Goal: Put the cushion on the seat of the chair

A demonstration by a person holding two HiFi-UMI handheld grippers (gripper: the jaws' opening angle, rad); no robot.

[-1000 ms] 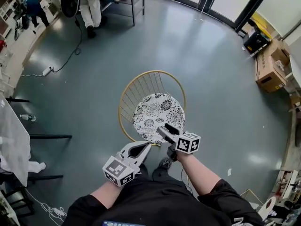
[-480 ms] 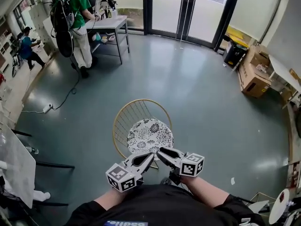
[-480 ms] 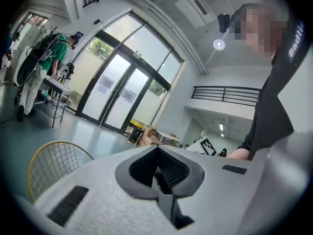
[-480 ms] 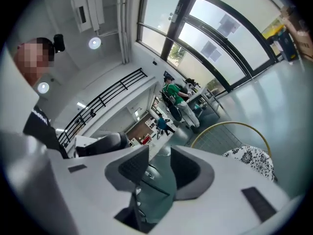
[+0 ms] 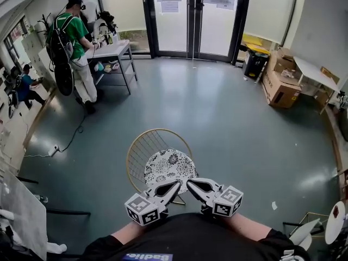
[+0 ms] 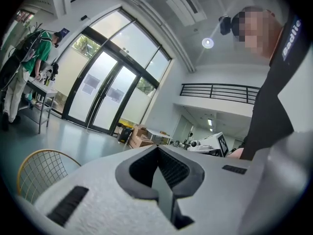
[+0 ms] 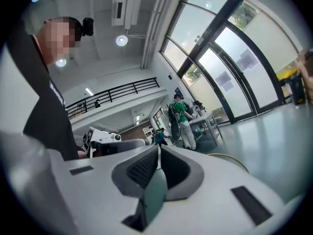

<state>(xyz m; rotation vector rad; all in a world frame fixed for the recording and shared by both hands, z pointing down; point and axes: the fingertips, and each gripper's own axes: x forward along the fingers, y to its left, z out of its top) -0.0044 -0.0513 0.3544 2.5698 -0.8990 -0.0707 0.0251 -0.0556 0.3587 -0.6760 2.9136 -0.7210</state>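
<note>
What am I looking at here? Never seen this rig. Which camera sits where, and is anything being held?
There is no robot here. A person holds a hand-operated two-jaw gripper in each hand. The left gripper and right gripper sit close to the person's body. The black-and-white marker cubes are part of the grippers. The head view comes from a camera on the person's head, looking forward and down. The left and right gripper views come from cameras riding on each gripper, looking along its jaws. On the floor stands a gold wire chair with a floral cushion already lying on its seat. Nothing is held. Both pairs of jaws are together and empty, and the right pair has just closed.
</note>
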